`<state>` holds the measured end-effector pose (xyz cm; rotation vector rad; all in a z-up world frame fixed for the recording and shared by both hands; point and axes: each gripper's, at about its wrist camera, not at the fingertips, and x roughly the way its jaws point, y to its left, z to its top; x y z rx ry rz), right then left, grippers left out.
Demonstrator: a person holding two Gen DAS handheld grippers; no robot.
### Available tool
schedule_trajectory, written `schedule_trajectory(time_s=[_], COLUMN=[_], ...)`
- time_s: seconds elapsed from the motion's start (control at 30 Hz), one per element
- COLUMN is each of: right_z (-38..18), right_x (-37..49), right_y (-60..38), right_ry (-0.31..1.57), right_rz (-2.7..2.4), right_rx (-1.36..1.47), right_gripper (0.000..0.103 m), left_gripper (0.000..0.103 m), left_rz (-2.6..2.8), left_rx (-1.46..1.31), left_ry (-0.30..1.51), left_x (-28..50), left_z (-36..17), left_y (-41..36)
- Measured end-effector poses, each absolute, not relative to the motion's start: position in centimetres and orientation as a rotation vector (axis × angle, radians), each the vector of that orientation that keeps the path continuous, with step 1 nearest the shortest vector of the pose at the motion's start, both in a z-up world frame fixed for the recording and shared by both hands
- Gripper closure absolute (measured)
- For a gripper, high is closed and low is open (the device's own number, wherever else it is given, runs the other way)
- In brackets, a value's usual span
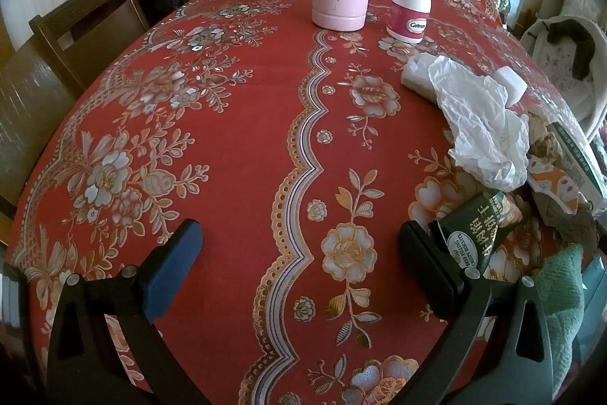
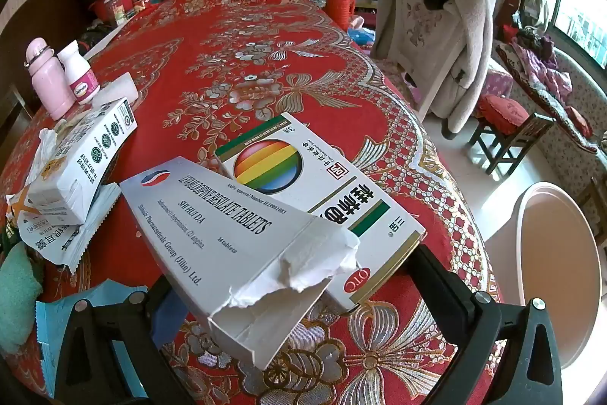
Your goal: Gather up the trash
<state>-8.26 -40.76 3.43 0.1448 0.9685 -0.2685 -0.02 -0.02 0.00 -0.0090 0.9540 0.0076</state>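
The right gripper [image 2: 303,295] stands fully spread astride two overlapping medicine cartons, a stance that reads as preparation for a grasp; its pads press on nothing. The grey tablet box [image 2: 227,238], torn ragged at its near end, lies across the rainbow-marked box [image 2: 303,173] on the red tablecloth [image 2: 235,63]. The left gripper [image 1: 299,253] is likewise released over bare cloth; the crumpled white tissue [image 1: 481,124] and green biscuit wrapper [image 1: 474,226] lie to its right.

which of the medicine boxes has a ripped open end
The grey-white tablets box lying across the rainbow-circle box; its near end is torn ragged. The rainbow box and the white carton show no tear.
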Motion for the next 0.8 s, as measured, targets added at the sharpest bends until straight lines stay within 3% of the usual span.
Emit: schedule_trajectory(time_s=[0.33,0.8], right_z=[4.1,12.7], right_x=[-9.2,-16.9], right_y=[-41.5,-38.4], right_ry=[1.093,0.945], right_rz=[-0.195,-0.051], right_rx=[0.148,0.176], right_gripper=[0.001,0.001], left_gripper=[0.001,0.001], left_rz=[0.063,0.055], left_rx=[-0.016,-0.017], left_ry=[0.988,0.857], left_x=[-2.4,-11.3], left_z=[2.5,10.3], left_y=[1.1,-5.3])
